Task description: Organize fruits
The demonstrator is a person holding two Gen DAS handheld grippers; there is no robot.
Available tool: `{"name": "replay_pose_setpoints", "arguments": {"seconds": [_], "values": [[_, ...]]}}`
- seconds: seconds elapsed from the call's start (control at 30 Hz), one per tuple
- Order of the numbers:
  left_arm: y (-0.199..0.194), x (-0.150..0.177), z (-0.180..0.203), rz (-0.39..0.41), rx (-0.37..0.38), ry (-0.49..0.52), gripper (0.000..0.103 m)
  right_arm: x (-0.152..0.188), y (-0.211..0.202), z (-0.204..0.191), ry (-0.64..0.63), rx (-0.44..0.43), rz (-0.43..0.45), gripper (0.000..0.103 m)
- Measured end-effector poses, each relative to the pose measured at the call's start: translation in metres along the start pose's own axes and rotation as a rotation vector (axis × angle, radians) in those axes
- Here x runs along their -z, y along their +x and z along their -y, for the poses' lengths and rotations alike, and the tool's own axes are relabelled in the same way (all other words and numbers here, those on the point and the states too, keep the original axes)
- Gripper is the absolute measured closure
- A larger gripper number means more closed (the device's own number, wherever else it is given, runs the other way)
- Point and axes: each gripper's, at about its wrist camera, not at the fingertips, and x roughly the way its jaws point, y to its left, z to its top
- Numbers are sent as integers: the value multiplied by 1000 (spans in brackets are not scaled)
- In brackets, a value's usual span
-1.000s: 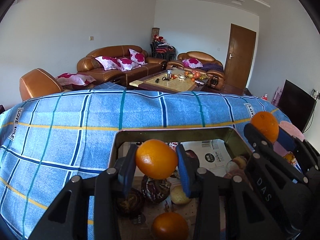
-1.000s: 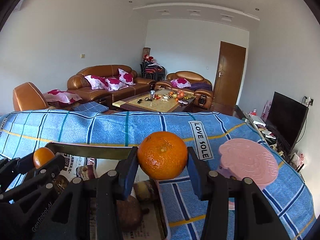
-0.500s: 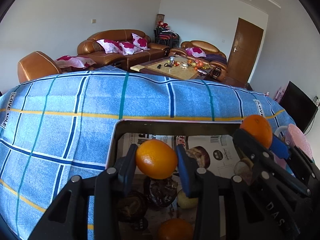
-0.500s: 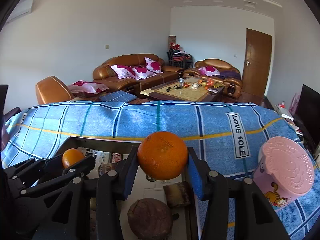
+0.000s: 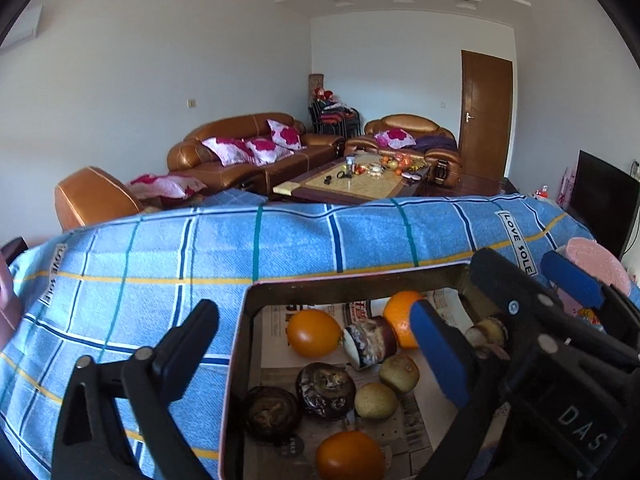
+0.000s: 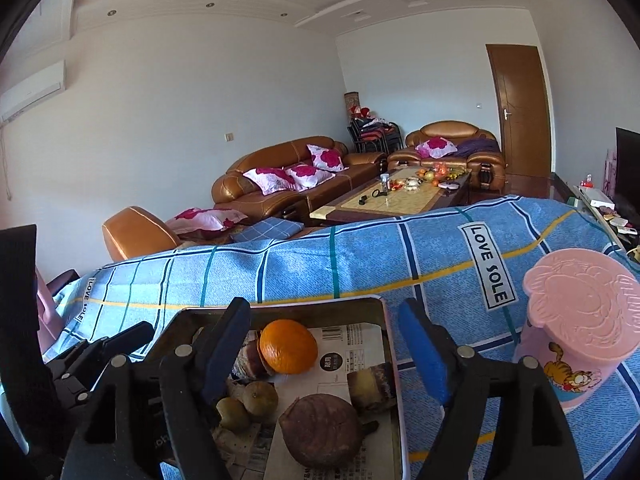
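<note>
With the left gripper (image 5: 316, 340) and right gripper (image 6: 326, 350) jaws just opened and empty, you find both oranges (image 5: 314, 333) resting in the tray (image 5: 360, 280); remaining sorting cannot be judged.

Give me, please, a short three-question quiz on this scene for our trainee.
1. True or false: the left gripper is gripping an orange.
2. What lines the metal tray? A newspaper; B foil; C towel.
3. In the right wrist view, on which side of the tray does the pink cup stand?
Key: 1 false: its jaws have just been opening, and the orange lies in the tray. 2 A. 3 right.
</note>
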Motion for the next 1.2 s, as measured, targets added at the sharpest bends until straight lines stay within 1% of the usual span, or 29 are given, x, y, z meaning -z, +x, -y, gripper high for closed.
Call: {"name": "replay_pose_setpoints", "arguments": {"seconds": [0.1, 0.3, 0.4, 0.5, 0.67, 1.0, 1.2], "values": [[-13, 2, -3, 48, -28, 19, 0, 0, -10, -4, -26, 64, 38, 19], [-30, 8, -17, 73, -55, 4, 0, 3, -25, -4, -46, 123, 79, 19], [-39, 14, -23, 90, -60, -13, 0, 7, -40, -8, -78, 147, 129, 19], [-48, 18, -26, 102, -71, -14, 0, 11, -52, -16, -104, 152, 160, 19], [-61, 24, -29, 120, -75, -17, 0, 16, -65, -18, -93, 155, 159, 19], [-81, 34, -40, 143, -79, -57, 0, 26, -90, -23, -87, 181, 192, 19], [-89, 38, -40, 153, -77, -49, 0, 30, -99, -29, -102, 206, 211, 19]]}}
